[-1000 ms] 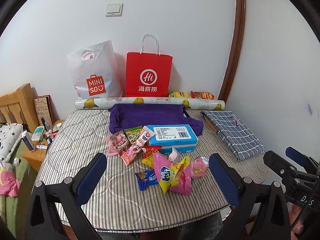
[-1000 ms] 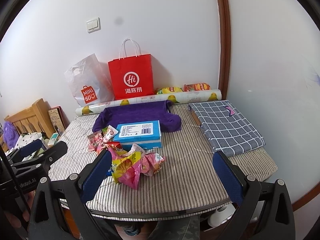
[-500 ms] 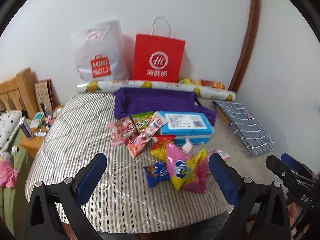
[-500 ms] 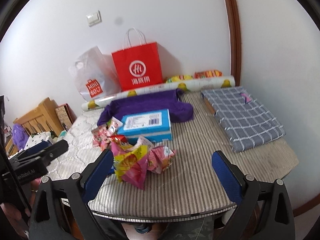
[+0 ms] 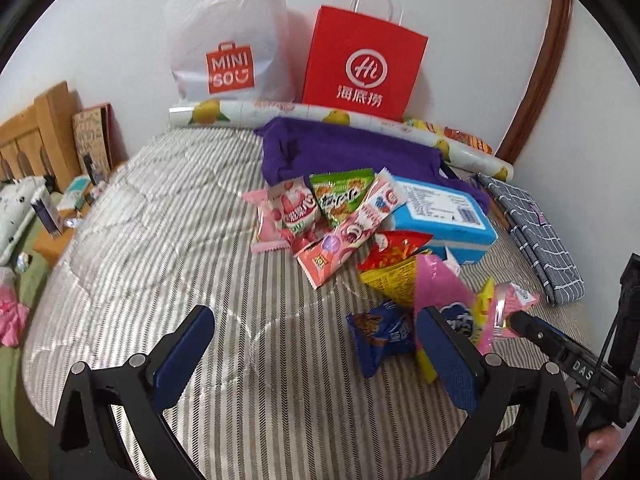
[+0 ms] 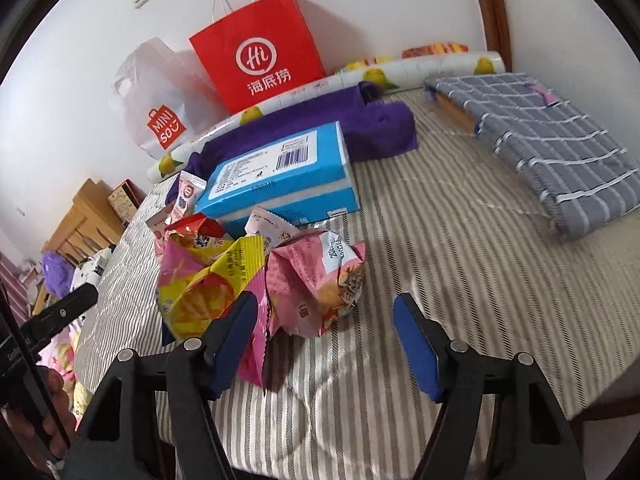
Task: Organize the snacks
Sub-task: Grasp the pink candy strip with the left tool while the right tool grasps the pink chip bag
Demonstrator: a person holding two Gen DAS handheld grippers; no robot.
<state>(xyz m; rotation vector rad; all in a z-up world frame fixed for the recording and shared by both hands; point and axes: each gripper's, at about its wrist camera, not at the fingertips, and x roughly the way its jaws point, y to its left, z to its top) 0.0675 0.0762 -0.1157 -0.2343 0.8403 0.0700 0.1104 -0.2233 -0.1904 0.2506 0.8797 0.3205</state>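
Big picture first: a grey-and-white striped quilted table cover (image 5: 152, 248) with a heap of snack packets near its front edge. Behind the heap sit a flat blue cardboard box (image 6: 280, 176) and a folded purple cloth (image 5: 348, 152); further back, against the wall, are a red paper carry bag (image 5: 362, 68) and a white plastic shopping bag (image 5: 228, 40). No obvious container for the snacks, so I can't say where they're meant to end up.

Step in hand looks like the approach for a 1st pick. The right gripper (image 6: 324, 332) has just been closing its jaws partway; they sit at a middling gap, with the crumpled pink foil snack packet (image 6: 316, 280) just ahead of them and nothing pressed between the pads. The yellow-and-pink chip bag (image 6: 200, 280) lies right beside its left finger. The left gripper (image 5: 316, 348) is wide and empty over bare cover, with the small dark blue cookie packet (image 5: 380, 336) just inside its right finger.

Next move, I'd guess: ease the right gripper forward around the pink packet alone, then close. That puffy foil could slip or drag its neighbour.
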